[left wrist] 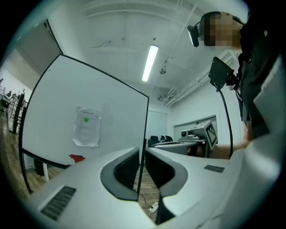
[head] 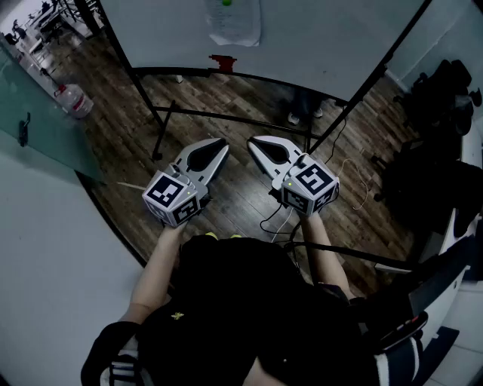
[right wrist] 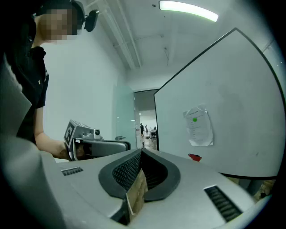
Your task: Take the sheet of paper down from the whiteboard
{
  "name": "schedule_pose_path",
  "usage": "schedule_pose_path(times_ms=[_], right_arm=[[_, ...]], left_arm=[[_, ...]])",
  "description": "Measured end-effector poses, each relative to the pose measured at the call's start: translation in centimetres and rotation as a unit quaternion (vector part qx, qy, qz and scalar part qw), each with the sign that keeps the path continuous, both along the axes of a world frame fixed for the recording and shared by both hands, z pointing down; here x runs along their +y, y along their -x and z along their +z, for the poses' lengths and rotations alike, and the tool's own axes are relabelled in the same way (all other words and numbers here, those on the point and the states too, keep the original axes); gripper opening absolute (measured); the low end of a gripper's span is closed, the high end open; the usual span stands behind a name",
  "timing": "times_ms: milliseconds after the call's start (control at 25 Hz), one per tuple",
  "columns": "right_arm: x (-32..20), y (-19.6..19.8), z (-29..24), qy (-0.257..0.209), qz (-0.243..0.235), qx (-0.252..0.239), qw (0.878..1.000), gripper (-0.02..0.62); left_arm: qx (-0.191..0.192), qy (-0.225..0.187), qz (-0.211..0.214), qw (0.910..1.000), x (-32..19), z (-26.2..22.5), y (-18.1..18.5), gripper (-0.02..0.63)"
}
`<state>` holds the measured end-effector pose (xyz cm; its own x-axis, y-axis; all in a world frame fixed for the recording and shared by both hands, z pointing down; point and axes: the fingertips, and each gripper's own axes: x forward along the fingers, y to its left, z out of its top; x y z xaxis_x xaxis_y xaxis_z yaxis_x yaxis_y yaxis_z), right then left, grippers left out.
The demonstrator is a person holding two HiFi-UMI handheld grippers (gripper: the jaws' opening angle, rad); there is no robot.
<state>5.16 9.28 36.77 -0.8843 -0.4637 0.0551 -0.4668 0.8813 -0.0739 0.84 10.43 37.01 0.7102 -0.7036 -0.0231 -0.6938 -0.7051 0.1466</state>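
Observation:
The sheet of paper (head: 235, 21) hangs on the whiteboard (head: 317, 38) ahead of me, pinned by a green magnet (head: 226, 2). It also shows in the left gripper view as the paper (left wrist: 87, 126), and in the right gripper view as the paper (right wrist: 199, 126). My left gripper (head: 219, 143) and right gripper (head: 255, 142) are held side by side, level, well short of the board. Both point toward it. In each view the jaws of the left gripper (left wrist: 142, 150) and right gripper (right wrist: 140, 152) stand together with nothing between them.
A red object (head: 222, 63) sits on the board's lower ledge below the paper. The board's black stand (head: 162, 128) and cables (head: 279, 219) lie on the wooden floor. A water jug (head: 74, 100) and glass partition (head: 38, 113) are left, black chairs (head: 445, 98) right.

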Motion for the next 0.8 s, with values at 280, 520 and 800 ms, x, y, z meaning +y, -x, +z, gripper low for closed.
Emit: schedule_pose_path(times_ms=[280, 520, 800], right_arm=[[-0.18, -0.15, -0.47, -0.008, 0.008, -0.006, 1.000, -0.002], [-0.24, -0.18, -0.46, -0.011, 0.005, -0.005, 1.000, -0.002], [-0.48, -0.48, 0.35, -0.003, 0.003, 0.002, 1.000, -0.003]], left_arm=[[0.003, -0.003, -0.004, 1.0000, -0.18, -0.29, 0.05, 0.044], [0.002, -0.003, -0.007, 1.0000, -0.41, -0.25, -0.04, 0.044], [0.007, -0.001, -0.014, 0.9999, -0.43, 0.19, -0.31, 0.043]])
